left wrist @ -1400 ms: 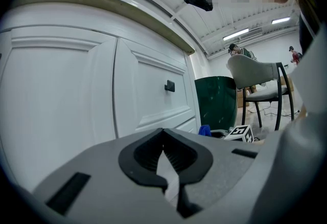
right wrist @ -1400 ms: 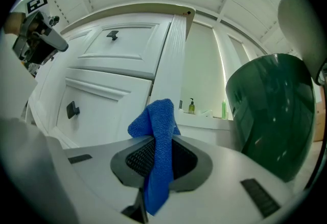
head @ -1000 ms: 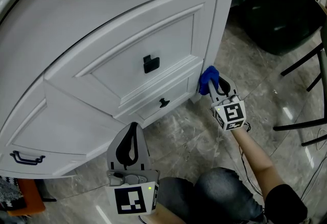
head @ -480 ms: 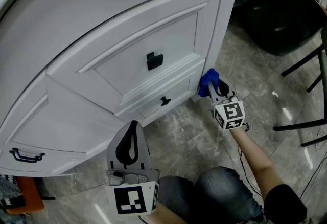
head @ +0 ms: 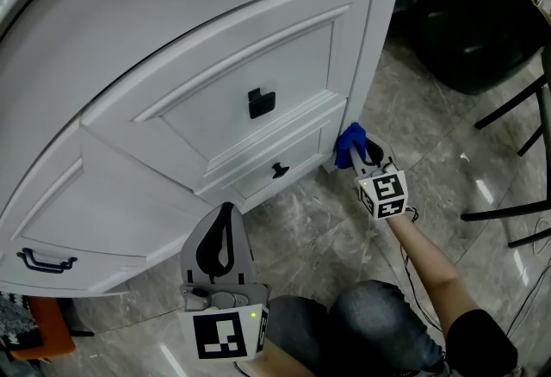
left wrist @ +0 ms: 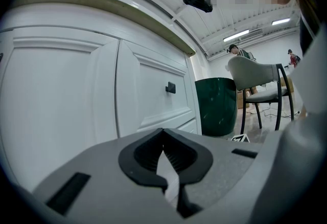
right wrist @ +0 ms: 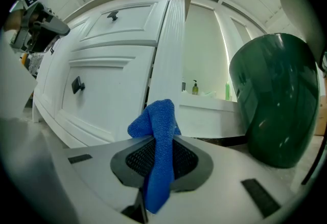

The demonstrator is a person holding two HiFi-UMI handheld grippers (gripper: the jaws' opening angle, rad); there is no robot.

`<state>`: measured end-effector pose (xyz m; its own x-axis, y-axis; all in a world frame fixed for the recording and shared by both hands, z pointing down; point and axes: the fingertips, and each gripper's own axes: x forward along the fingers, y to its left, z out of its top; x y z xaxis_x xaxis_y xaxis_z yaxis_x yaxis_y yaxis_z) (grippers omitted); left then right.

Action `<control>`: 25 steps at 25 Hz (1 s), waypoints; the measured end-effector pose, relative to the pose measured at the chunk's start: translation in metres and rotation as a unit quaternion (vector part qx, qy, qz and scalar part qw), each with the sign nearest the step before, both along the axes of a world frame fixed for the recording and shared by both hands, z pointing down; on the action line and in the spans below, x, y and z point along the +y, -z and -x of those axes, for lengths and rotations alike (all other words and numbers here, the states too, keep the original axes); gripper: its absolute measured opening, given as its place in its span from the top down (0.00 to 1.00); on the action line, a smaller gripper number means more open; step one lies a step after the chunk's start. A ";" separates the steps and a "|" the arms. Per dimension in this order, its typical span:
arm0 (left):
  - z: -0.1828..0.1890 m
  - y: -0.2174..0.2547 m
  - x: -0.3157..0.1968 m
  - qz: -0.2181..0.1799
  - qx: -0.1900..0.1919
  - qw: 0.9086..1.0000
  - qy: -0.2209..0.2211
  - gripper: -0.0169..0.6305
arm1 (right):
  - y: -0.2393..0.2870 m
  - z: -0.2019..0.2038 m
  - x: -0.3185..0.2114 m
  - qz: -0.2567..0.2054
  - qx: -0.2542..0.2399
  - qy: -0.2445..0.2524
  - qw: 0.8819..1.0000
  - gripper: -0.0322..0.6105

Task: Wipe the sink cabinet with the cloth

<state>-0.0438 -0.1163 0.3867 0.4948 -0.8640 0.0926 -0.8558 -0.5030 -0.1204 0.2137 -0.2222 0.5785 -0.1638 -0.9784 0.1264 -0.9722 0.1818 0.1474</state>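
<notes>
A: What is the right claw [head: 354,151] doing?

B: It is gripping the blue cloth [head: 348,141]. Its jaws are closing on the cloth's middle, with a fold standing up past the tips and a tail hanging behind. It is holding the cloth low at the cabinet's [head: 215,65] corner post [head: 375,40], just above the floor [head: 318,229]. Whether they are touching is not resolvable.

A: And compared with a second ago?

B: The cloth is sitting slightly lower on the post, nearer its foot, and the claw has dropped with it.

A: The left claw [head: 225,213]?

B: It is hovering unchanged over the floor, well apart from the cloth, jaws together and holding nothing.
</notes>
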 end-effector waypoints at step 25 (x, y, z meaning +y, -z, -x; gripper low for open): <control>-0.002 0.008 0.006 -0.009 0.006 1.000 -0.005 0.97 | -0.067 0.000 -0.004 0.086 0.023 -0.020 0.996 0.86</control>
<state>-0.0417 -0.1099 0.3787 0.5047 -0.8604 0.0705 -0.8521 -0.5096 -0.1192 0.2136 -0.2259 0.6460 -0.1163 -0.9470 0.2995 -0.9721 0.1704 0.1612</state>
